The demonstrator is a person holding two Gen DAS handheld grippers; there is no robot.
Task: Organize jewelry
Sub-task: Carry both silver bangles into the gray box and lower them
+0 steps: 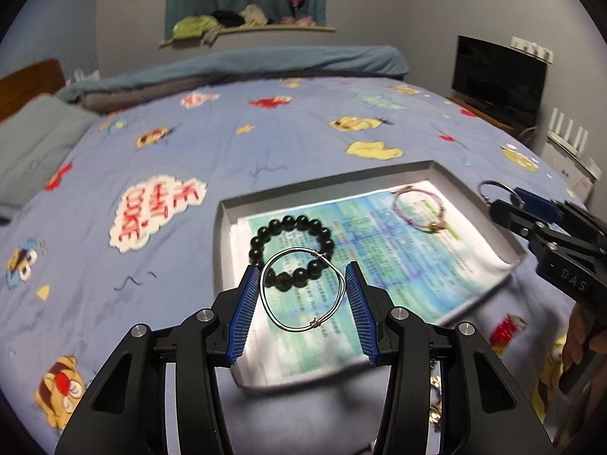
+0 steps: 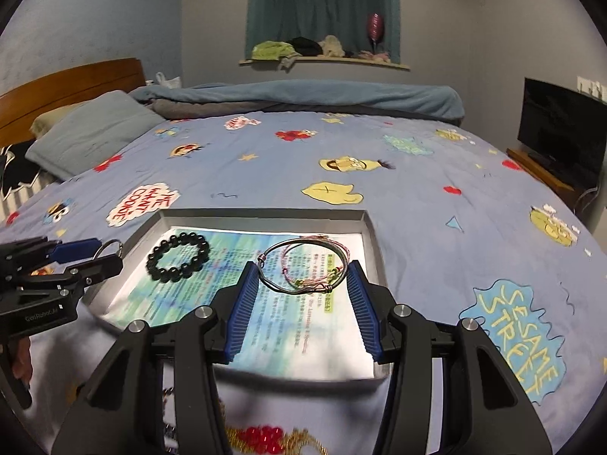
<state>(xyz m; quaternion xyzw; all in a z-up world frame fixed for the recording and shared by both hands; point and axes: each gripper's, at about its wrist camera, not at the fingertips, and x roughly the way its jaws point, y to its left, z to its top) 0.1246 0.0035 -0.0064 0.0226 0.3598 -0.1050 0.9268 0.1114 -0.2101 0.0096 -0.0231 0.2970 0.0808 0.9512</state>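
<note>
Gleaming thin silver wire bangle

A dark television stands right of the cartoon-printed bedspread.

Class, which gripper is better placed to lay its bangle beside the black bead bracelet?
Left gripper: its wire bangle hangs by the black beads; right gripper is over the pink bracelet.

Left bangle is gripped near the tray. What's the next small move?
Probably lower the left hand-held gripper toward the bare paper in front of the black bead bracelet, then release the wire bangle: the tray looks free there.
</note>
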